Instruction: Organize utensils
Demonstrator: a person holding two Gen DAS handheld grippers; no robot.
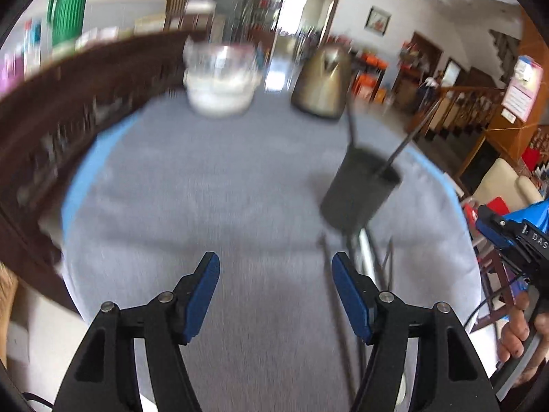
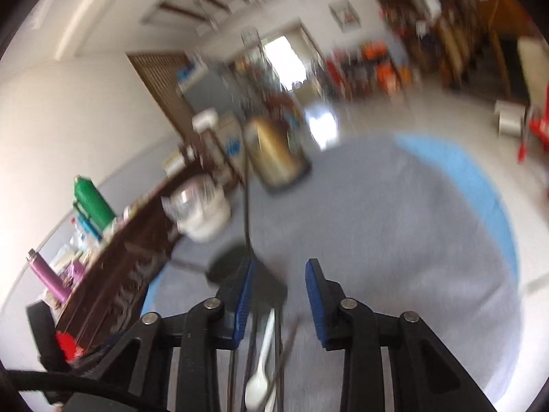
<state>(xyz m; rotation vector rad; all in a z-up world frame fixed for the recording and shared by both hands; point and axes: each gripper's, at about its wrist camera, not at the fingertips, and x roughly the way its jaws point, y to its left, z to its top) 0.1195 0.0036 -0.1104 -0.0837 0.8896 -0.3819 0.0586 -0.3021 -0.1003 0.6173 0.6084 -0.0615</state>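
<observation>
A dark utensil cup (image 1: 360, 192) stands on the grey cloth (image 1: 223, 206) at the right, with two thin dark utensils (image 1: 394, 152) sticking out of it. Several loose utensils (image 1: 363, 267) lie on the cloth in front of the cup. My left gripper (image 1: 276, 297) is open and empty, left of those utensils. In the right wrist view the cup (image 2: 236, 267) sits just beyond my open right gripper (image 2: 279, 295), one handle rising from it. A white spoon (image 2: 262, 374) and thin utensils lie under the right gripper. Both views are blurred.
A white bowl with a glass lid (image 1: 219, 75) and a brass-coloured kettle (image 1: 322, 82) stand at the far side of the cloth. A dark carved wooden rail (image 1: 68, 110) runs along the left. The other hand-held gripper (image 1: 518, 240) shows at the right edge.
</observation>
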